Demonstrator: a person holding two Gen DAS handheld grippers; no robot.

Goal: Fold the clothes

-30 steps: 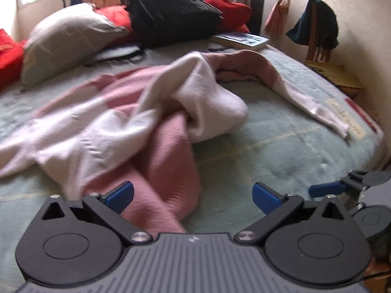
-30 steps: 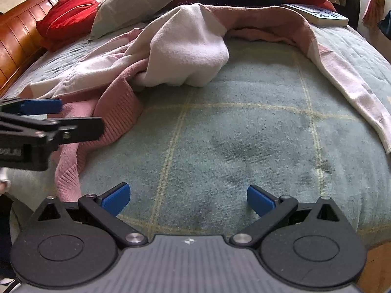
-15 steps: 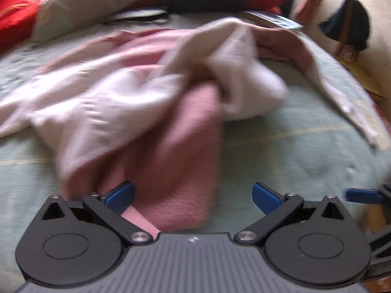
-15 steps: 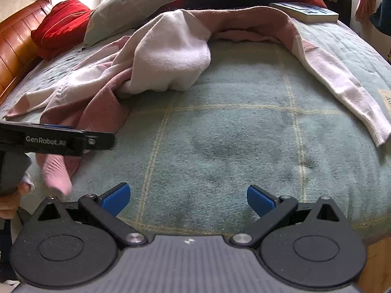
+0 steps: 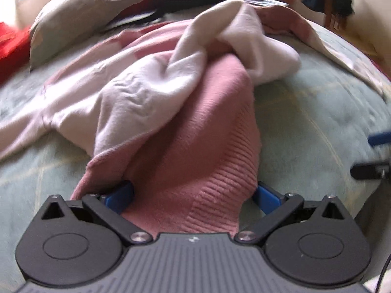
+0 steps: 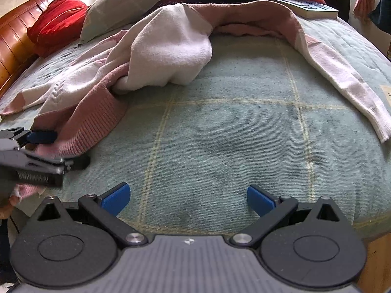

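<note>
Currently, the scene reads as follows.

1. Garment position: the pink-and-white knit sweater (image 5: 171, 102) lies crumpled across the centre and left of the green plaid bedspread (image 6: 232, 146). One sleeve (image 6: 342, 80) trails toward the right edge of the right wrist frame. It is not folded.
2. Left gripper (image 5: 193, 195): its jaws stand wide apart, with the pink ribbed hem (image 5: 215, 190) lying between the blue pads. The pads have not closed on the knit.
3. Right gripper (image 6: 187, 199): its jaws are spread and hold nothing. It hovers over bare bedspread at the lower centre of its frame, well apart from the sweater.
4. Step in hand (judgement): taking hold of the hem. Seat the ribbed band deep between the pads before closing, as thick knit slips from a shallow pinch. Catch a single edge, not a bunched wad, so the body can be drawn flat.
5. Right gripper advice: place it on the same hem farther along, keeping the edge taut between both grippers.
6. Writing: the book (image 6: 308, 7) at the upper right has an illegible cover. A tag (image 6: 386, 92) at the right edge carries marks too small to read.
</note>
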